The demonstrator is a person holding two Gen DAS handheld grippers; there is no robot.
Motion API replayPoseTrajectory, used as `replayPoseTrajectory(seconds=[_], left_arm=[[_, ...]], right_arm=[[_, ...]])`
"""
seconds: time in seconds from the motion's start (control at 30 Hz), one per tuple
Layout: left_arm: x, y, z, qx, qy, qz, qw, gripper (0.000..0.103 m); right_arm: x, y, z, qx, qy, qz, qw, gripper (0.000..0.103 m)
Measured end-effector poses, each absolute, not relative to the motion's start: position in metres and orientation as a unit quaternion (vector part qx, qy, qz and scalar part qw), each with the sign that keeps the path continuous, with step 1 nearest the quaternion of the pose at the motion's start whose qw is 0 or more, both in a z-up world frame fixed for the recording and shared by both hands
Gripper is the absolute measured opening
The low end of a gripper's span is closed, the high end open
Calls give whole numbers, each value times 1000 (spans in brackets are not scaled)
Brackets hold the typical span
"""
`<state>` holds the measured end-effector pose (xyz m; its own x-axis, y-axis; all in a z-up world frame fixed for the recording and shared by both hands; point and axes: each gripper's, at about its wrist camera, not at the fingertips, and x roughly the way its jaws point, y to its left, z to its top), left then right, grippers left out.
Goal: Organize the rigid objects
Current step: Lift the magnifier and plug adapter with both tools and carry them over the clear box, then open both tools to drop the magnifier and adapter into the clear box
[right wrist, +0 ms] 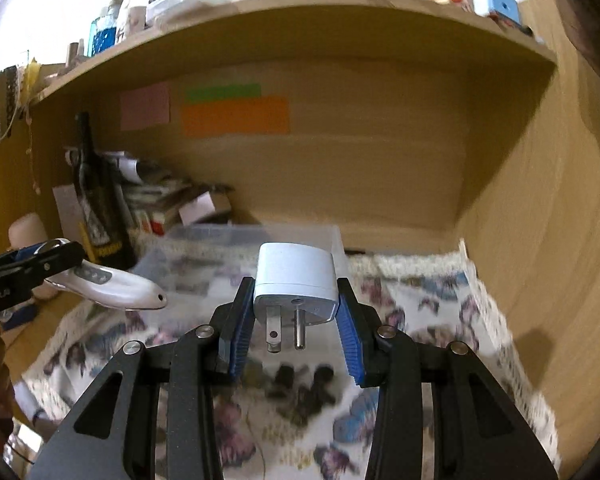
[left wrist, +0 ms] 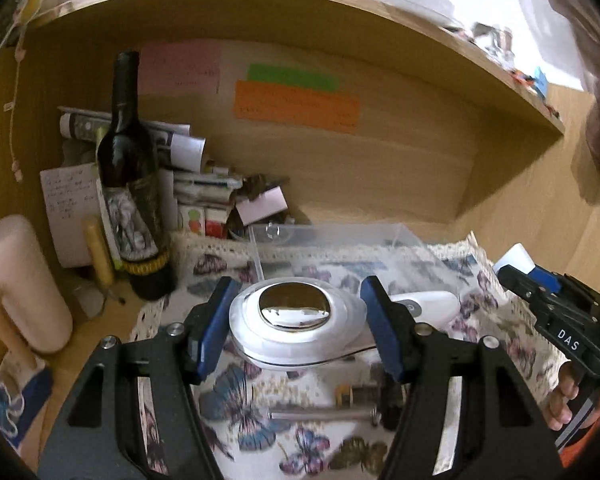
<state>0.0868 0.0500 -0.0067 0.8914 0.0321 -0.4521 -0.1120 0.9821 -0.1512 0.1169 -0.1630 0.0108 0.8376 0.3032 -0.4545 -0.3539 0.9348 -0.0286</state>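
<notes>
The left tool (left wrist: 296, 328) is clamped on a white handheld device (left wrist: 296, 320); the right tool (right wrist: 296, 332) grips a white plug adapter (right wrist: 296, 280), both above the table's butterfly cloth (left wrist: 260, 412)

The left black two-finger gripper (left wrist: 296, 326) has angular black arms with triangular cut-outs, round silver screw heads at the joints, and ribbed blue pads (left wrist: 382, 330) on its fingers. The right black two-finger gripper (right wrist: 292, 336) is built alike, with the same blue ribbed pads (right wrist: 350, 346) and silver screws; seen from the left wrist camera, its side bears white letters "DAS"
</notes>
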Motion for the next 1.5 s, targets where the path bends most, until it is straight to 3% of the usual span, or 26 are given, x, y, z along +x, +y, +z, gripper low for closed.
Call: replayPoseTrajectory(seconds=[0.3,0.67,1.27,1.4,1.5], left_arm=[[146,54,-4,-64,263,50,961,63],[213,35,-45,-14,336,49,940,63],[239,19,-78,15,387,29,922,64],[232,20,-70,13,374,33,927,64],[224,21,-60,14,360,36,932,72]], right_arm=[[169,-136,20,-72,242,180,951,36],[234,-111,-38,-112,345,174,915,36],[257,-104,-64,-123,385,172,898,36],[251,-103,-59,-129,374,171,903,53],[244,-104,-50,-135,359,169,908,54]])
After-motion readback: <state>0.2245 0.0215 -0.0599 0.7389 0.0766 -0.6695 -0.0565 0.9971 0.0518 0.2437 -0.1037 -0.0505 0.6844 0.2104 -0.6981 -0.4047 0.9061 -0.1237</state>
